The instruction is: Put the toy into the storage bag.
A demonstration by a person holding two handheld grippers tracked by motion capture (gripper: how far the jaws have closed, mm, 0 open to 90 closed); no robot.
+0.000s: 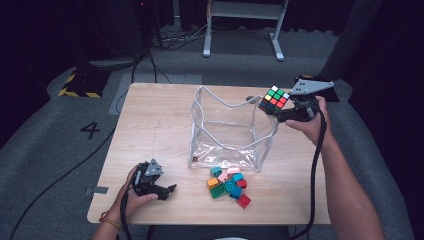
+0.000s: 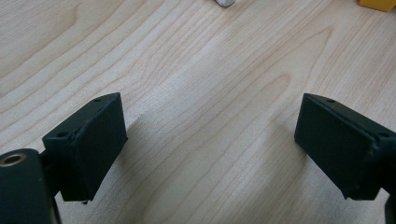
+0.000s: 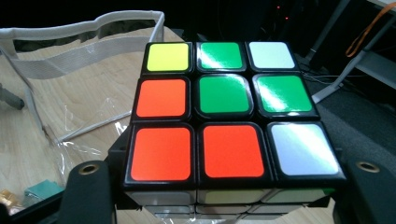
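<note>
My right gripper (image 1: 276,109) is shut on a scrambled puzzle cube (image 1: 274,99) and holds it in the air beside the right rim of a clear plastic bag (image 1: 227,131). In the right gripper view the cube (image 3: 224,107) sits between the two jaws, its top face showing orange, green, white and yellow squares. My left gripper (image 1: 169,190) rests low on the wooden table (image 1: 150,125) at the front left. In the left gripper view its jaws stand wide apart with bare wood between them.
A heap of several small coloured bricks (image 1: 228,184) lies on the table just in front of the bag. The bag stands upright with its white-trimmed mouth (image 3: 84,32) open. Cables and a desk frame (image 1: 245,30) are on the floor beyond the table.
</note>
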